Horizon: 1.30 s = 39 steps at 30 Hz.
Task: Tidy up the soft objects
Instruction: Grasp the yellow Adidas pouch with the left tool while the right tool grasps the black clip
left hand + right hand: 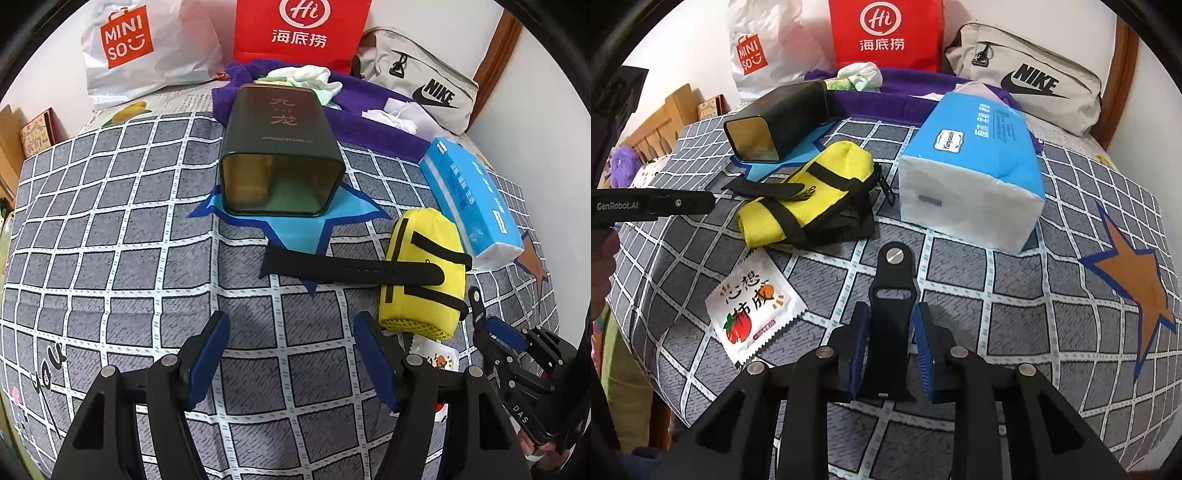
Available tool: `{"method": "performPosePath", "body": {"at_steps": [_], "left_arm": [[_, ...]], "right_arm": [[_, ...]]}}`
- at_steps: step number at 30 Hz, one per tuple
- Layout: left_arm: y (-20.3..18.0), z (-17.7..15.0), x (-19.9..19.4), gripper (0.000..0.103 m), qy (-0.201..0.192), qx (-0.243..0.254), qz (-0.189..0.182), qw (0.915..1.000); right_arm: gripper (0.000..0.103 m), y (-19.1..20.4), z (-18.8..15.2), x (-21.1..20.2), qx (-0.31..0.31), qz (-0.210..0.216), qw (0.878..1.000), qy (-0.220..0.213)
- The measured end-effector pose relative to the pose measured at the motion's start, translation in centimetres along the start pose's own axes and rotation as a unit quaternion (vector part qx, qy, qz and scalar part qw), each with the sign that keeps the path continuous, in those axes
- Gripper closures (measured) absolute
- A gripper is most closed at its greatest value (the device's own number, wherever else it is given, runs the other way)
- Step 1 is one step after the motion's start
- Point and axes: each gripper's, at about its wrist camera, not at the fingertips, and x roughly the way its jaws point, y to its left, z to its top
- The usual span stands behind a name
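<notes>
**Me:** My right gripper (890, 345) has its blue pads pressed on the short black rubber watch-strap piece (892, 295), its buckle end sticking out past the fingertips over the grey checked bedsheet (1015, 295).

**You:** And the left?

**Me:** My left gripper (291, 354) hangs wide, nothing between its jaws, near the front edge of the bed. The long black strap half (351, 271) lies across the yellow fabric pouch (421, 273), right of centre. The dark open metal tin (280, 158) lies on its side further back.

**You:** How to do it well?

**Me:** I'd judge the tin the likely home. Keep the squeeze firm, since rubber slips, and carry the piece low, skirting the pouch and the blue tissue pack (975, 166).
</notes>
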Motion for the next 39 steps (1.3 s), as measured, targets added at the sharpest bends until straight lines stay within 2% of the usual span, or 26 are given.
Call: {"method": "performPosePath", "body": {"at_steps": [5, 9, 15, 22, 28, 32, 36, 39], "left_arm": [[-0.3, -0.2, -0.1, 0.035, -0.002, 0.001, -0.005, 1.0], [-0.6, -0.3, -0.4, 0.035, -0.008, 0.001, -0.027, 0.9996], [-1.9, -0.1, -1.0, 0.035, -0.022, 0.024, -0.049, 0.9983], [-4.6, 0.2, 0.1, 0.035, -0.01, 0.048, -0.092, 0.9946], [-7.1, 0.2, 2.0, 0.033, 0.005, 0.07, -0.107, 0.9918], [-8.1, 0.3, 3.1, 0.026, 0.011, 0.074, -0.099, 0.9923], [-8.6, 0.9, 3.6, 0.026, 0.006, 0.074, -0.094, 0.9929], [-9.0, 1.0, 3.7, 0.032, 0.0, 0.09, -0.079, 0.9927]], "right_arm": [[0.078, 0.1, -0.3, 0.1, -0.005, -0.004, 1.0, -0.014], [0.081, 0.2, -0.2, 0.1, -0.015, 0.004, 1.0, -0.025], [0.081, -0.7, -0.2, -0.6, 0.008, 0.049, 0.998, -0.027], [0.081, -2.2, 0.2, -1.9, 0.015, 0.049, 0.998, -0.034], [0.081, -3.2, -0.3, -2.2, 0.021, 0.042, 0.998, -0.031], [0.081, -3.8, -0.7, -2.4, 0.027, 0.041, 0.998, -0.031], [0.081, -4.5, -0.9, -2.4, 0.034, 0.04, 0.998, -0.029], [0.081, -4.6, -0.9, -2.2, 0.037, 0.041, 0.998, -0.026]]}}
